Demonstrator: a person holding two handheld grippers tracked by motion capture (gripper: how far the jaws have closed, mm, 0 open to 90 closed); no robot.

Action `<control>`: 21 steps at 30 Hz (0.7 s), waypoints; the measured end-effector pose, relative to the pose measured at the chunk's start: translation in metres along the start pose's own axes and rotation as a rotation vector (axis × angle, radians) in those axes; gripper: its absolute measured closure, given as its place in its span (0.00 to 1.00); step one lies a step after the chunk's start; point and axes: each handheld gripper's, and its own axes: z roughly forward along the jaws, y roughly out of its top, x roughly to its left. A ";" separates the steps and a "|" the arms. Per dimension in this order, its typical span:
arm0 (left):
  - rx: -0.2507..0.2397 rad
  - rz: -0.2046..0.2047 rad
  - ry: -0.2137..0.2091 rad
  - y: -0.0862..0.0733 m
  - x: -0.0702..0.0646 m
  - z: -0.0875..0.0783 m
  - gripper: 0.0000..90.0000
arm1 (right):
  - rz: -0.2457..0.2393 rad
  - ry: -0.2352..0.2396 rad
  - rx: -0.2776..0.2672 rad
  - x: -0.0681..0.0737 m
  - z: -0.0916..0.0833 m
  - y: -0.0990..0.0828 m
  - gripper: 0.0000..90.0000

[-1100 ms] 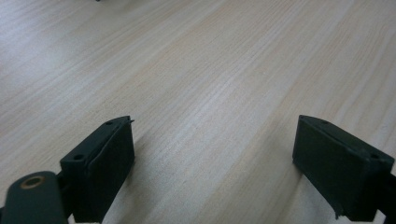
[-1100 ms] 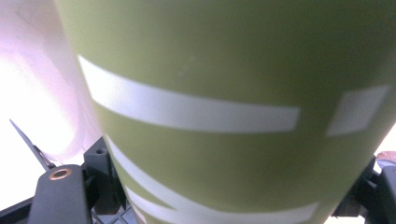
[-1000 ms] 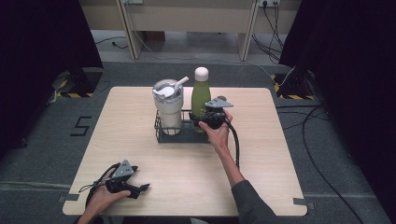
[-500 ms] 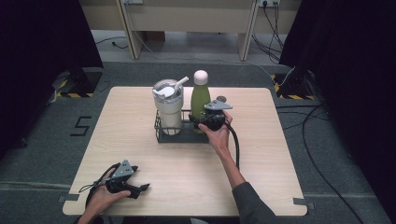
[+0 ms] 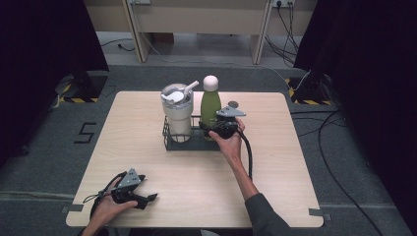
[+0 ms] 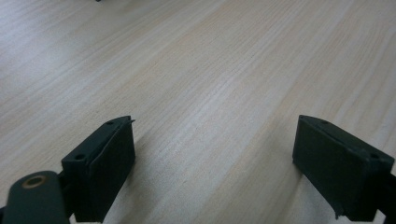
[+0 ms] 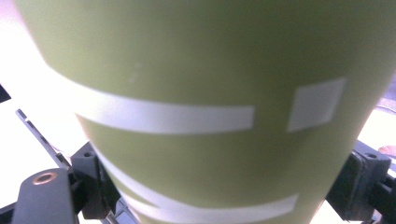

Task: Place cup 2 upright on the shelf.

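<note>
even overhead light, dark surroundings, close bottle (image 7: 196,107) blurred, background overexposed

green bottle (image 7: 205,93) blurred, cropped by edges

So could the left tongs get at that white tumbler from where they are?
Probably yes: the left tongs stand open near the table's front edge, with bare wood between them and the tumbler in its rack.

A green bottle (image 7: 196,93), marked with white bands and a white square, is seen at very close range between the two black jaws of the right tongs (image 7: 219,186). The jaws, just opened a little, are set at either side of the bottle's lower body; whether the pads press on it cannot be told. A black wire rack (image 7: 39,133) is glimpsed at the lower left.
</note>
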 end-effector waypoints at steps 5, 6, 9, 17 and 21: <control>0.000 0.001 0.000 0.000 0.000 0.000 0.14 | -0.013 -0.001 -0.003 0.001 -0.002 0.002 0.17; 0.000 0.001 0.000 0.000 0.000 0.000 0.14 | -0.013 0.001 -0.006 0.001 -0.003 0.002 0.17; 0.000 0.001 0.000 0.000 0.000 0.000 0.14 | -0.020 -0.004 -0.003 0.002 -0.005 0.003 0.17; 0.000 0.002 0.000 0.000 0.000 0.000 0.14 | -0.022 0.006 -0.012 0.003 -0.013 0.005 0.17; 0.000 0.002 0.000 0.000 0.000 0.000 0.14 | -0.022 0.010 -0.014 0.004 -0.016 0.006 0.17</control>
